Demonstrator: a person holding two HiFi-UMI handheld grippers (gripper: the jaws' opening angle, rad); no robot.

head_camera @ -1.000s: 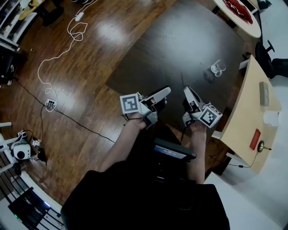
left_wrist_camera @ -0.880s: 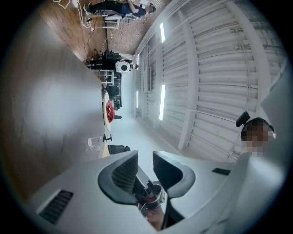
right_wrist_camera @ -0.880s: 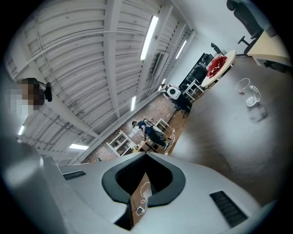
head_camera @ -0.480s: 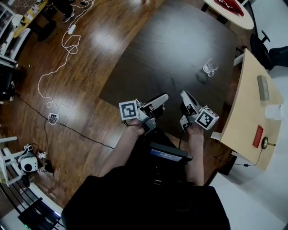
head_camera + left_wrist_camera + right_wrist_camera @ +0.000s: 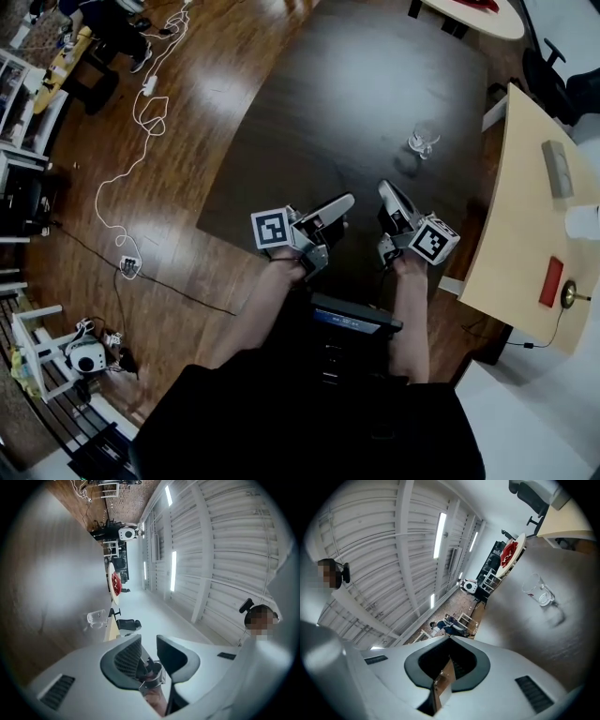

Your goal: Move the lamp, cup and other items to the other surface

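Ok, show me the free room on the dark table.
The dark table is bare all left of the glass mug and from it to the near edge. The light desk at right is more cluttered.

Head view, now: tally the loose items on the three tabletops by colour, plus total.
Clear: 1, glass mug on the dark table
Grey: 1, block on the light desk
White: 1, cup, same desk
Red: 2, flat piece on that desk, red item on the round table
Brass-coloured: 1, small round piece
Total: 6
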